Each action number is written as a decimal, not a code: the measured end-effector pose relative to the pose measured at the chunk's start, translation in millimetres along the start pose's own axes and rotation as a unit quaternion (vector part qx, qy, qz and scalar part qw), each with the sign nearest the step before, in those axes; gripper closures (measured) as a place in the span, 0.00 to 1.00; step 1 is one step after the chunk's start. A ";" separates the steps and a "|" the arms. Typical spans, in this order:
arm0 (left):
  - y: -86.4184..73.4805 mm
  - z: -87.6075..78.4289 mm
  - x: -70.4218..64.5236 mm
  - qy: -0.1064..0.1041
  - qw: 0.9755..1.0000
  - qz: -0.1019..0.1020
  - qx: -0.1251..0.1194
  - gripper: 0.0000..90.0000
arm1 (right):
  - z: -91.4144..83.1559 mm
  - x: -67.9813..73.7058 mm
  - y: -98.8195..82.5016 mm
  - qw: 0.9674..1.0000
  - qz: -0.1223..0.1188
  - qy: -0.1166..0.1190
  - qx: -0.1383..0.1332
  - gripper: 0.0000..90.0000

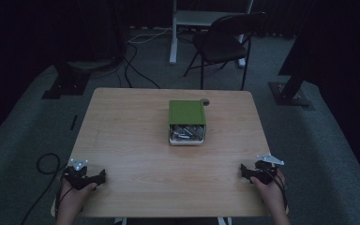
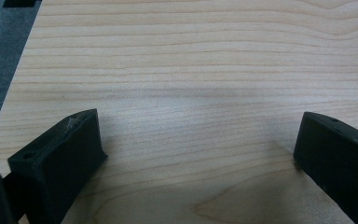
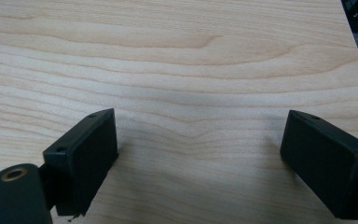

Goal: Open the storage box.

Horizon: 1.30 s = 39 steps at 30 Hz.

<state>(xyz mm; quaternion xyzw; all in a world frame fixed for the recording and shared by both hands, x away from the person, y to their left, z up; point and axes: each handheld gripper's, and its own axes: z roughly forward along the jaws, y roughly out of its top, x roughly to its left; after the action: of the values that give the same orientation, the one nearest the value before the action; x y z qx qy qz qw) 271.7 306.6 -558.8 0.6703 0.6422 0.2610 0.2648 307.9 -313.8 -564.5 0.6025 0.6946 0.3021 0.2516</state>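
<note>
1. Left gripper (image 1: 85, 176): jaws spread wide, empty, over the table (image 1: 122, 140) at its near left corner.
2. Right gripper (image 1: 258, 172): jaws spread, empty, near right corner.
3. Tin (image 1: 187, 135): mid-table, well apart from both; green lid (image 1: 186, 112) slid back, metal parts exposed.

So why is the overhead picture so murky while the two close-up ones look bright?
High view: dim and underexposed, the room beyond the table almost black, the green-lidded tin a little soft. Left gripper view: evenly lit wood grain, a soft shadow between the open jaws of the left claw. Right gripper view: bright as well, with faint shadow under the right claw; no glare.
</note>
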 end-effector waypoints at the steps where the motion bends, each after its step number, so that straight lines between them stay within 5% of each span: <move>1: 0.0 0.0 0.0 0.000 1.000 0.000 0.000 0.02 | 0.0 0.0 0.0 1.000 0.000 0.000 0.000 0.12; 7: -0.9 -1.0 -0.6 -0.004 1.000 0.004 0.001 0.02 | 0.0 -0.1 0.1 1.000 0.000 0.000 0.000 0.12; 23: 0.3 -0.9 -12.2 -0.039 0.998 0.053 -0.005 0.02 | 0.1 0.0 0.1 1.000 -0.001 0.001 0.000 0.12; 39: 12.2 4.1 -43.7 -0.068 0.991 0.118 -0.021 0.03 | 0.1 -0.1 0.1 1.000 -0.001 0.001 0.000 0.12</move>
<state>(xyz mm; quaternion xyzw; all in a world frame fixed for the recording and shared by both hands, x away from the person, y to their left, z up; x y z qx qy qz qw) 281.6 262.4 -553.8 0.7516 0.5339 0.2575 0.2893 308.0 -313.9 -564.5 0.6018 0.6952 0.3024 0.2512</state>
